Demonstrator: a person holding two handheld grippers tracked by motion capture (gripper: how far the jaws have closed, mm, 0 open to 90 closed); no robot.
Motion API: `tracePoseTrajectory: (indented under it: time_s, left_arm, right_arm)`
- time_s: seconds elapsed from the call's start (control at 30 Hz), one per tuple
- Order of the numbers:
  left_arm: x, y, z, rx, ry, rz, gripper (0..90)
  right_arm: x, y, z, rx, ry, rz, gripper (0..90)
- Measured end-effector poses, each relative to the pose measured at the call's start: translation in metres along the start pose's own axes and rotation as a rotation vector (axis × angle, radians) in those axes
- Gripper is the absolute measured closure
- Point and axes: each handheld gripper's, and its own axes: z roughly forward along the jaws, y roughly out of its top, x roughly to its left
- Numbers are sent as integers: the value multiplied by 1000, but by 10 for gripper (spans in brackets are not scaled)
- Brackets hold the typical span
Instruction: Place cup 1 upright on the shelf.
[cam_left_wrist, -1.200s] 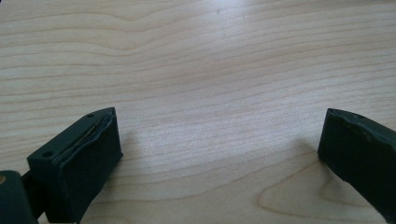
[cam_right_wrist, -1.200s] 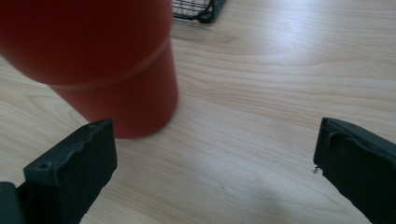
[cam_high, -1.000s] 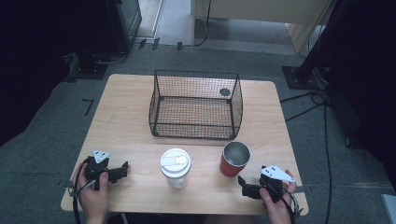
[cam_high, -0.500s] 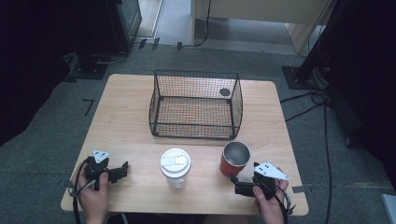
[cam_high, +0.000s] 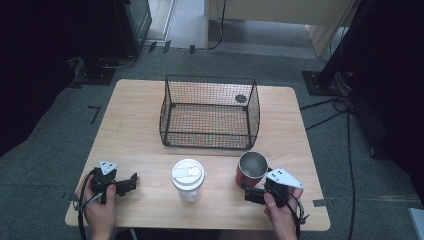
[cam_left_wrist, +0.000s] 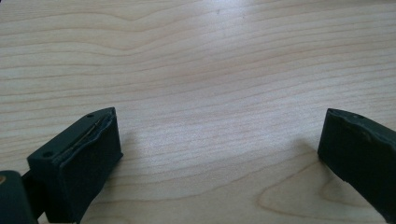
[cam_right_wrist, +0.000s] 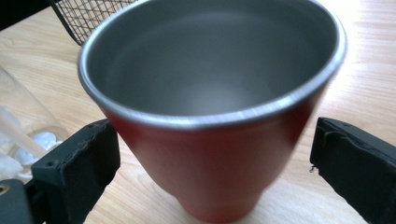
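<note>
Red cup (cam_high: 251, 170) framed by the right gripper (cam_high: 256, 195) on the table (cam_high: 135, 135)

From the high view, the cup is seen upright near the table's front right, red outside and bare metal inside, with nothing in it; a wire basket (cam_high: 209, 111) is set behind it with a small dark disc (cam_high: 241, 99) on its floor, a lidded white paper cup (cam_high: 188, 179) stands just to its left, and the left gripper (cam_high: 131, 182) is held at the front left. In the left gripper view, the jaws are spread over bare wood. In the right gripper view, the cup (cam_right_wrist: 210, 112) is seen between the jaws, which have just been closing and are spread either side of it with gaps left; no writing can be read on it
</note>
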Motion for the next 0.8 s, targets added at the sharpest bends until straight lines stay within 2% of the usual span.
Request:
tracePoseTrajectory:
  time_s: [0.23,0.3,0.4,0.7,0.8]
  left_arm:
    - [0,0,0,0,0,0,0]
    - [0,0,0,0,0,0,0]
    - [0,0,0,0,0,0,0]
    - [0,0,0,1,0,0,0]
    - [0,0,0,1,0,0,0]
  right_arm:
    - [4,7,7,-12,-14,8,39]
    - [7,8,9,-21,-21,-4,39]
    - [8,10,11,-43,3,-1,32]
    - [15,14,26,-24,-39,14,32]
    - [16,15,29,-24,-55,4,47]
